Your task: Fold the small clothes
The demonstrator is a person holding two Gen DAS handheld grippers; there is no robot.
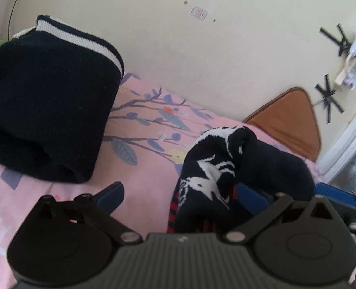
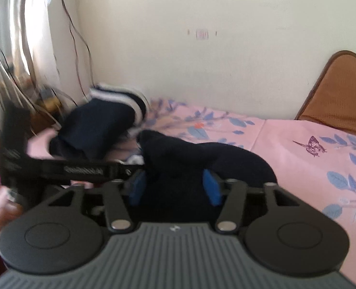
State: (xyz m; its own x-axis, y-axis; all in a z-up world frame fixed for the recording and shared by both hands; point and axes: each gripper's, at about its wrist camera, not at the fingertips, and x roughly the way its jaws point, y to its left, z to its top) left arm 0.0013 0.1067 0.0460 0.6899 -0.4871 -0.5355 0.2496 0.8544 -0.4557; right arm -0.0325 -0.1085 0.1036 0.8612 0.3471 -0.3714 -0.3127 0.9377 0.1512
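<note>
A: Where is the work located?
B: On the pink floral bedsheet (image 1: 142, 180), beside the folded navy sweater (image 1: 45, 110), the patterned garment (image 1: 209, 175) is bunched.

A: Gripper states?
B: The left gripper (image 1: 178, 192) is spread wide. The right gripper (image 2: 175, 187) is pinched on dark cloth. The hem should be drawn taut and level.

Matt knit sweater (image 1: 41, 110) w/ ribbed cuff, soft knit garment (image 1: 216, 168), smooth printed cotton bedsheet (image 1: 142, 175), matt plastic gripper (image 1: 178, 197) w/ blue pads (image 1: 113, 192).

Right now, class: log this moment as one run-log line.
left gripper: open, beside patterned black-and-white knit garment | right gripper: dark garment between pads, grip uncertain | folded navy white-striped sweater: on pink floral bedsheet
</note>
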